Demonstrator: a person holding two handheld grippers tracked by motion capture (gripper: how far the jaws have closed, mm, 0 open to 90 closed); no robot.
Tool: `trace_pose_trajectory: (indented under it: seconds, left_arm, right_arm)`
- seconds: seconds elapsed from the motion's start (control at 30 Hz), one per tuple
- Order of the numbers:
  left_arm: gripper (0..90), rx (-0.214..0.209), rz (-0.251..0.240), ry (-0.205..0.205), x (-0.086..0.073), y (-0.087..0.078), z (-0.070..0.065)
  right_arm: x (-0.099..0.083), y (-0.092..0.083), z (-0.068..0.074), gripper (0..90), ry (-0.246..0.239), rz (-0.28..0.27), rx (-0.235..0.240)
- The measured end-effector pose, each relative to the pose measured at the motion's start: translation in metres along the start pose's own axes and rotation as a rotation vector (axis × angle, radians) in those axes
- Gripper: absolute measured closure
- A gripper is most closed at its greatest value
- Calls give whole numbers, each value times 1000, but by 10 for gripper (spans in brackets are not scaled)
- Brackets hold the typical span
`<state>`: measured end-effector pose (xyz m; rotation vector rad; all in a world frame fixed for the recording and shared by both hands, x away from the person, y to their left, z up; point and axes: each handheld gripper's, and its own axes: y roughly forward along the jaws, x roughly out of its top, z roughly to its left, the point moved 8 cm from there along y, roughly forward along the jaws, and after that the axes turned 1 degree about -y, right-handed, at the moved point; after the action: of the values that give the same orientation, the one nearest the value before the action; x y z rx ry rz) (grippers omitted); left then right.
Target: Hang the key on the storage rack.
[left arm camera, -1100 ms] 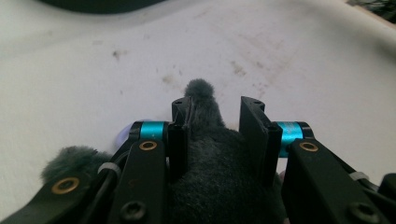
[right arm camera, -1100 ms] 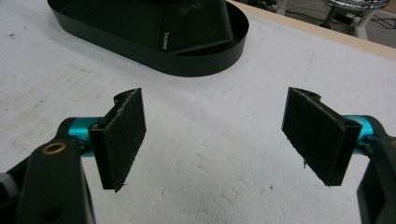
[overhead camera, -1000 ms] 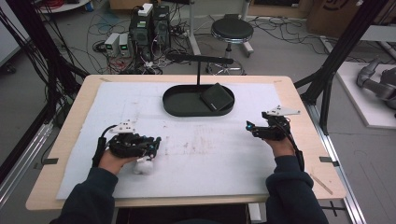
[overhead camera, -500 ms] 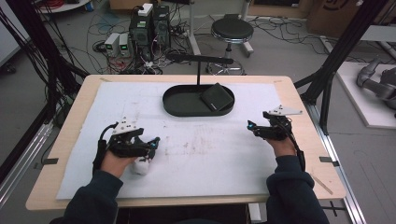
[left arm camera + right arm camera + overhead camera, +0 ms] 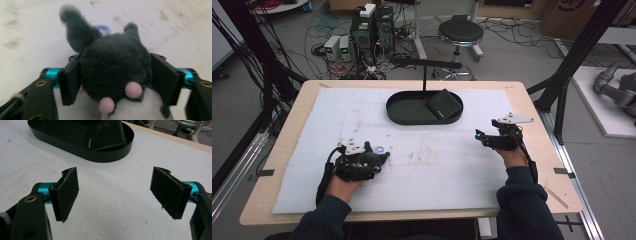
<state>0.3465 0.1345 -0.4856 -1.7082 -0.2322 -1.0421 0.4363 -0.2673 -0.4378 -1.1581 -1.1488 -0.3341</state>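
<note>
While the plush toy [image 5: 112, 75] sits clamped between the left gripper [image 5: 379, 161] fingers at the bench's [image 5: 532, 100] 7 o'clock, the right gripper [image 5: 117, 195] hangs at 4 o'clock, fingers apart, empty. Black tray [image 5: 407, 112] with a wallet [image 5: 444, 104] at 12 o'clock.

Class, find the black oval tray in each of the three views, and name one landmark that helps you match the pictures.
High view: the black oval tray sits at the far centre of the table, beyond both grippers.
Left gripper view: not in it.
Right gripper view: the tray is at the top, beyond the open jaws.
Shared landmark: the black wallet lying in the tray's right end.
</note>
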Motion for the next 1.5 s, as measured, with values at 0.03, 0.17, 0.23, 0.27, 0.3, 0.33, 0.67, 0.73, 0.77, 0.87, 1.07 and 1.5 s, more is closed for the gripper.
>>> trace_pose_trajectory:
  seconds: [0.03, 0.17, 0.23, 0.27, 0.3, 0.33, 0.67, 0.73, 0.77, 0.87, 1.07, 1.5]
  left_arm:
    - [319, -3, -6, -2, 0, 0, 1]
    - [373, -20, -24, 26, 2, -2, 2]
    - [386, -28, -34, 73, 4, -5, 2]
    - [387, -35, -49, 88, 6, -7, 3]
    - [389, -46, -59, 103, 9, -10, 4]
    - [389, -54, -74, 117, 13, -12, 5]
    - [390, -74, -254, 280, 83, -45, 22]
    - [390, -65, -281, 279, 96, -46, 27]
    - [390, -60, -293, 270, 102, -45, 29]
    - [390, -53, -330, 253, 121, -43, 37]
    - [390, -38, -384, 247, 164, -36, 49]
    - [389, -27, -413, 331, 235, 10, 60]
  right_arm:
    - [0, 0, 0, 232, 2, -1, 1]
    - [0, -1, -1, 232, 5, -5, 0]
    - [0, -2, -2, 232, 8, -4, 0]
    - [0, -2, -2, 232, 8, -6, 0]
    - [0, -2, -2, 232, 12, -8, 2]
    - [1, -2, -2, 232, 8, -11, 2]
    - [2, -3, -3, 232, 10, -22, 3]
    - [2, -3, -4, 232, 17, -27, 3]
    - [2, -3, -5, 232, 15, -27, 6]
    - [2, -4, -6, 232, 27, -28, 6]
    - [2, -3, -7, 232, 32, -32, 12]
    - [0, -3, -11, 232, 55, -32, 17]
